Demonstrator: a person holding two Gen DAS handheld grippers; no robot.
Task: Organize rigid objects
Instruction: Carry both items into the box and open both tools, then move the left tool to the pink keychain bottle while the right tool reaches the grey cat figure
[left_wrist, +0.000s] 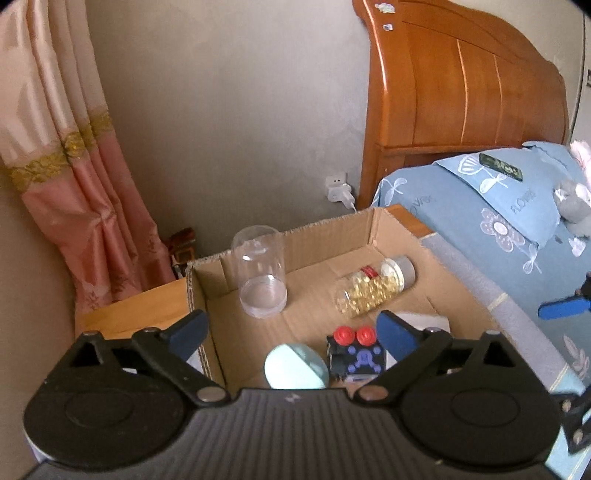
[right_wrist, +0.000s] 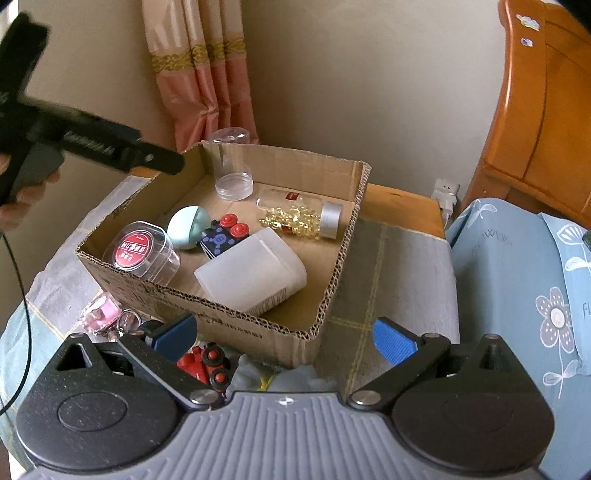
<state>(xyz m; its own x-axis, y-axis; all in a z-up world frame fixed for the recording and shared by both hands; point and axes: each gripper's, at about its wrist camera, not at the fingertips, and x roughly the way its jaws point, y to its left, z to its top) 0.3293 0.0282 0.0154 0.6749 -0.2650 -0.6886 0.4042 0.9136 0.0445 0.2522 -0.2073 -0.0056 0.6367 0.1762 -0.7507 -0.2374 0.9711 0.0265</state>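
Note:
A cardboard box (right_wrist: 258, 328) on a bedside table holds a clear empty jar (right_wrist: 232, 166), a bottle of yellow capsules (right_wrist: 299, 216), a mint egg-shaped case (right_wrist: 188, 227), a black cube with red buttons (right_wrist: 225, 236), a white plastic container (right_wrist: 255, 275) and a clear jar with a red label (right_wrist: 142, 253). My left gripper (left_wrist: 291, 332) is open and empty above the box, over the mint case (left_wrist: 295, 365) and cube (left_wrist: 354, 354). My right gripper (right_wrist: 284, 338) is open and empty in front of the box. A red toy (right_wrist: 207, 363) and a pink keychain (right_wrist: 101, 314) lie outside.
The box's walls (left_wrist: 325, 236) stand up around the objects. A grey cloth (right_wrist: 399, 266) covers the table. A bed with blue bedding (right_wrist: 517, 277) and a wooden headboard (left_wrist: 461, 85) is on the right. A curtain (left_wrist: 66, 166) hangs on the left.

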